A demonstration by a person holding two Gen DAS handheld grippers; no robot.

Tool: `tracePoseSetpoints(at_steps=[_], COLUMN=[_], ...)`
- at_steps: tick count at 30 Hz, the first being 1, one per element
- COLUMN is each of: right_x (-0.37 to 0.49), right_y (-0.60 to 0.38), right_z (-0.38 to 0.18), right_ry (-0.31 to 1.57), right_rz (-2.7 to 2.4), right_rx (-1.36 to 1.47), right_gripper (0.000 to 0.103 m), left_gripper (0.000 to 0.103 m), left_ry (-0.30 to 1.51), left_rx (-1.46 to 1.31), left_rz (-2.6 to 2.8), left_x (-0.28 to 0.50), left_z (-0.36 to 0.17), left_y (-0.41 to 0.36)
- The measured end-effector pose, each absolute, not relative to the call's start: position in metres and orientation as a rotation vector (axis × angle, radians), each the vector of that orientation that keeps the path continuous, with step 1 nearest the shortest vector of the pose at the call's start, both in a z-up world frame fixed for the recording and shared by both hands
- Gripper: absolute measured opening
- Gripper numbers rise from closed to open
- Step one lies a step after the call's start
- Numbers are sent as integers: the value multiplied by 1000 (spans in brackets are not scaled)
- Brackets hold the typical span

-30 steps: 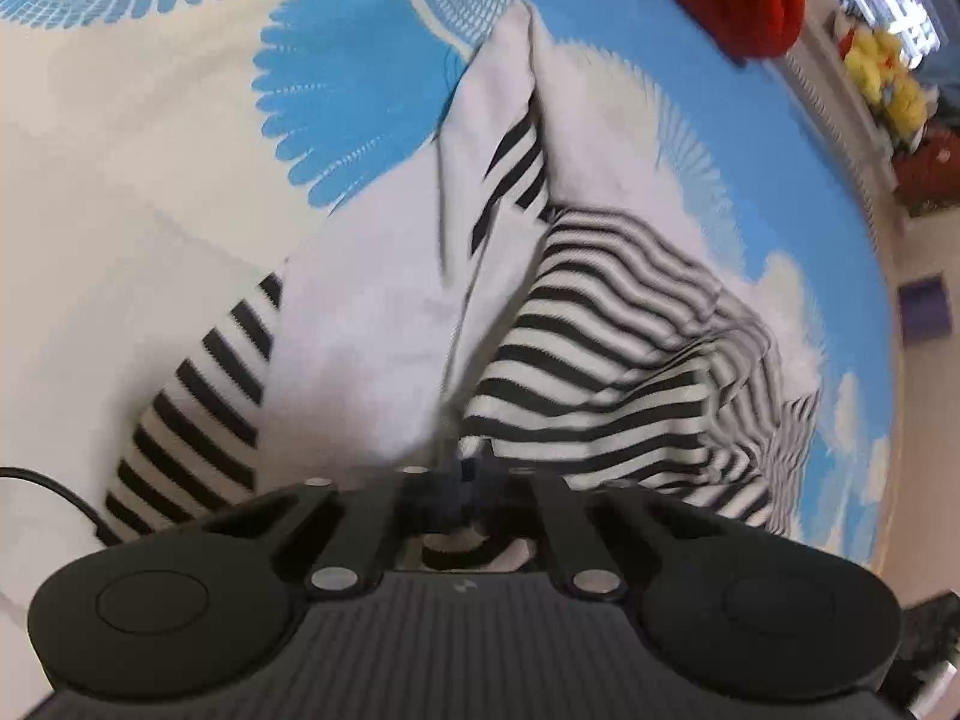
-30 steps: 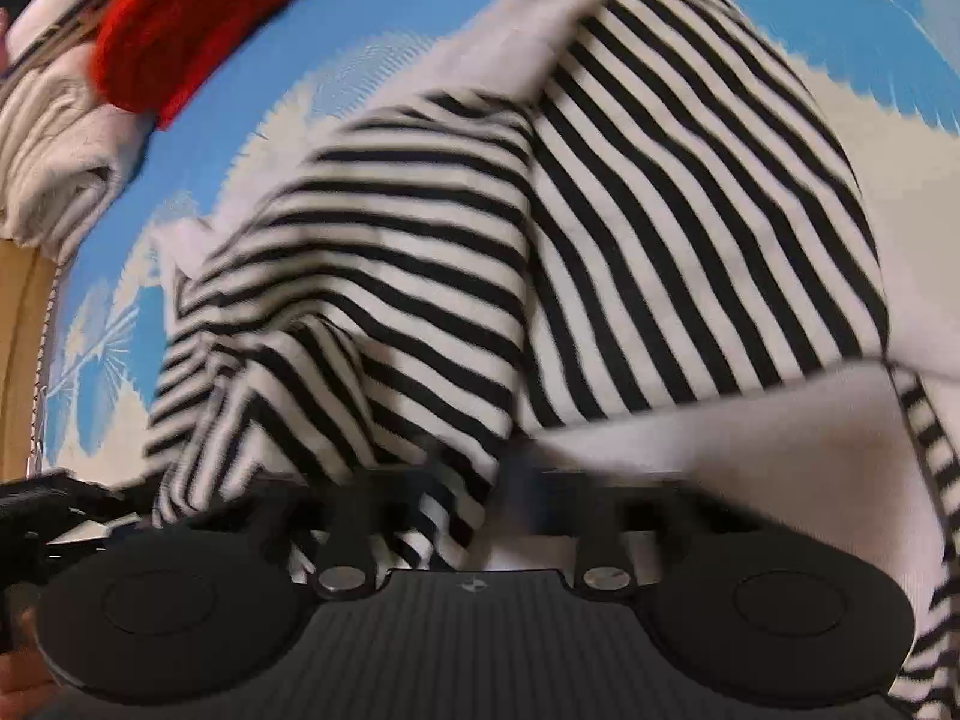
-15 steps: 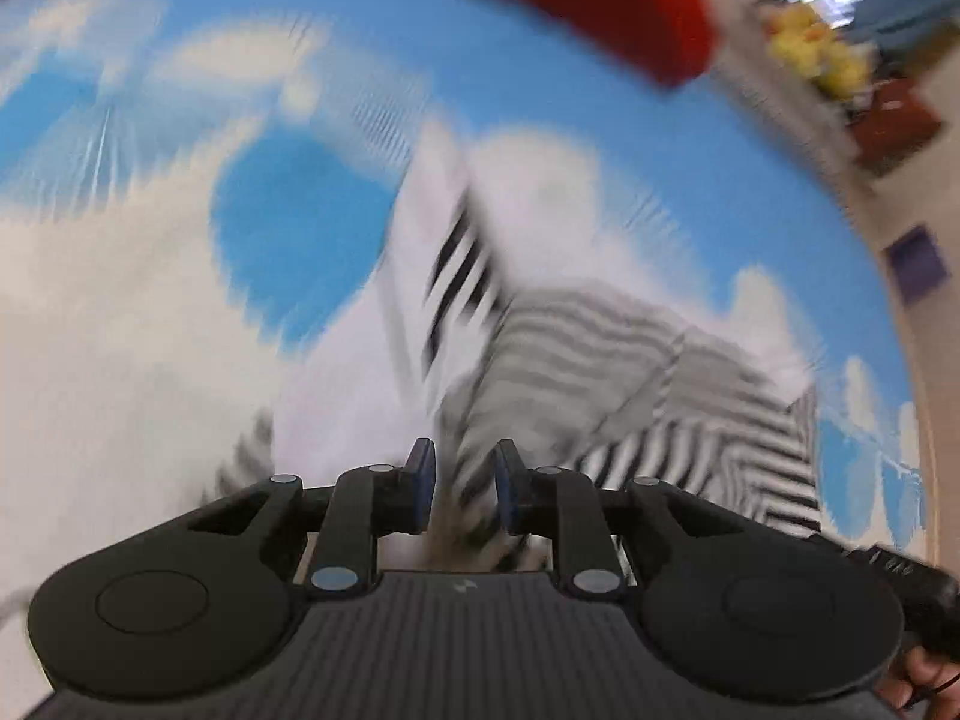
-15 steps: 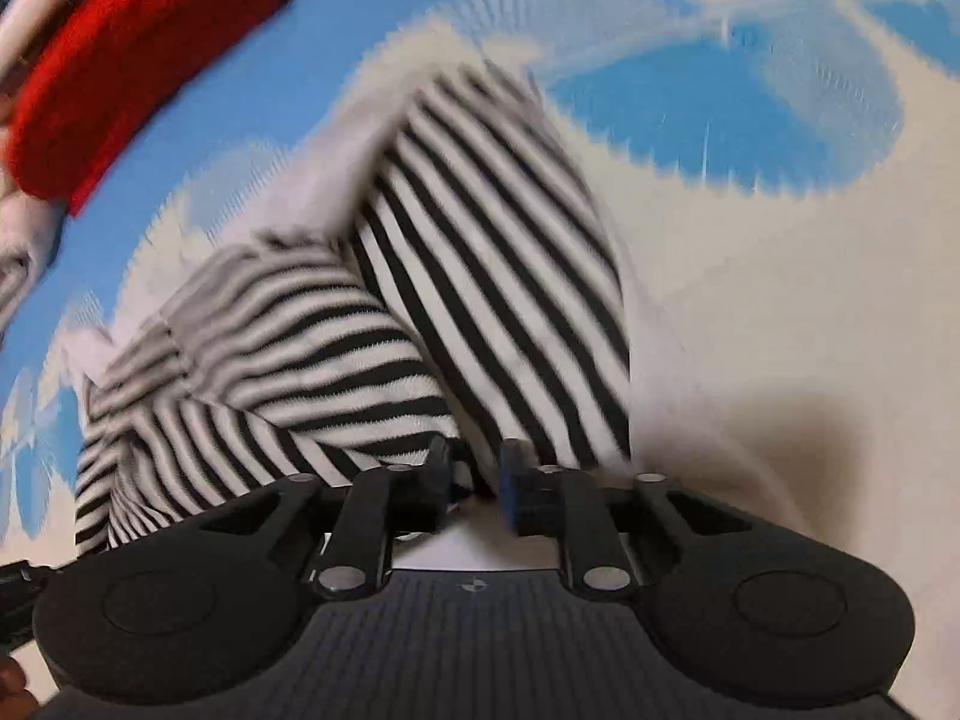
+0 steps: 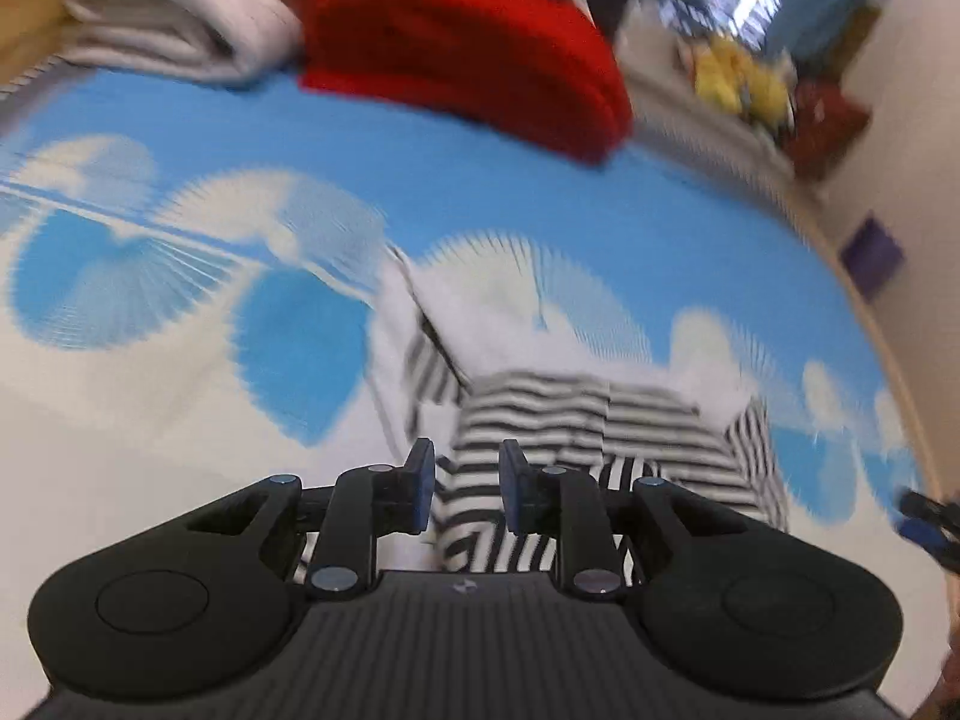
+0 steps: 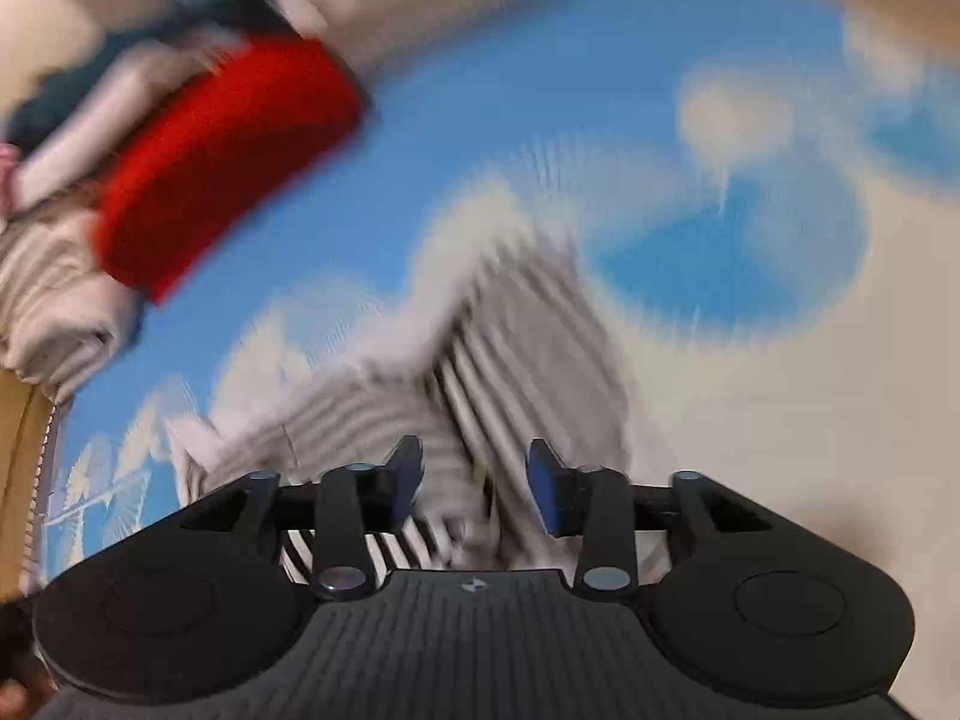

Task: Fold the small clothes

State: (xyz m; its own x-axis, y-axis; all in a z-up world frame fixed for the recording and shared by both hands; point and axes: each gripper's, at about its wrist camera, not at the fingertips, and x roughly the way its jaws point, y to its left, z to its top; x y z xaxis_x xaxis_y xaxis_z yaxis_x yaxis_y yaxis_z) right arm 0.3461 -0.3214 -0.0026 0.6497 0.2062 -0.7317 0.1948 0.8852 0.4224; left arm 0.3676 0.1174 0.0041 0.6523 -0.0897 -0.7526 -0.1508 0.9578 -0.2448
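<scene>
The striped garment [image 5: 576, 438] is being seen in the lower centre of both wrist views, lying partly folded on the blue-and-cream patterned bedspread [image 5: 180, 420] — bunched, with a narrow white-backed flap running up and to the left in the left wrist view. Both grippers are being held above it, and nothing is being gripped. The left gripper [image 5: 462, 489] is being shown with its fingers a little apart, the right gripper [image 6: 474, 489] with its fingers wider apart; both pairs have just been opening, and striped cloth is being seen only behind the gaps, not pressed by the pads.

The garment is lying directly ahead of and below both sets of fingers. In the left view its bulk is spreading to the lower right of the fingers; in the right view, blurred, it is reaching up through the centre and off to the lower left. Its long axis is judged to be running across between the two hands, so neither hand is clearly nearer. A red folded item [image 5: 462, 42] and pale folded cloth [image 5: 174, 18] are being seen well apart, at the top of the frame.
</scene>
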Motion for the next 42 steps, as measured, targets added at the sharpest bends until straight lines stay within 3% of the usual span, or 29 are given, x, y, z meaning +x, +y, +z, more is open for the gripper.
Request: tracePoseSetpoints(at_steps=[4, 6, 7, 9, 14, 16, 18, 23, 38, 40, 42], right_x=[277, 236, 216, 186, 138, 132, 135, 140, 148, 148, 148], right_y=[-365, -378, -384, -387, -387, -377, -367, -350, -351, -351, -348], right_z=[46, 53, 56, 53, 5, -23, -46, -65, -100, -100, -100], right_ry=[732, 699, 680, 666, 775, 863, 1019, 1115, 1267, 1267, 1263], right_rz=[3, 18, 17, -4, -53, -43, -58, -29, -106, -110, -105], right_rx=[558, 524, 488, 437, 459, 418, 384, 377, 391, 395, 387], right_gripper=[52, 53, 55, 59, 59, 59, 59, 63, 70, 70, 68], left_gripper=[27, 42, 56, 64, 64, 60, 62, 67, 66, 58, 38], left_ry=[786, 711, 681, 659, 796, 1007, 1096, 1191, 1294, 1287, 1283], left_rx=[-304, -260, -244, -246, -361, -367, -486, -517, -486, -456, -427], left_rz=[36, 21, 23, 39, 67, 176, 190, 155, 201, 206, 186], left_x=[306, 261, 244, 206, 171, 178, 179, 188, 200, 198, 196], left_z=[46, 65, 73, 71, -6, -41, -61, -83, -118, -117, -117], left_y=[137, 142, 148, 149, 153, 155, 163, 164, 155, 151, 145])
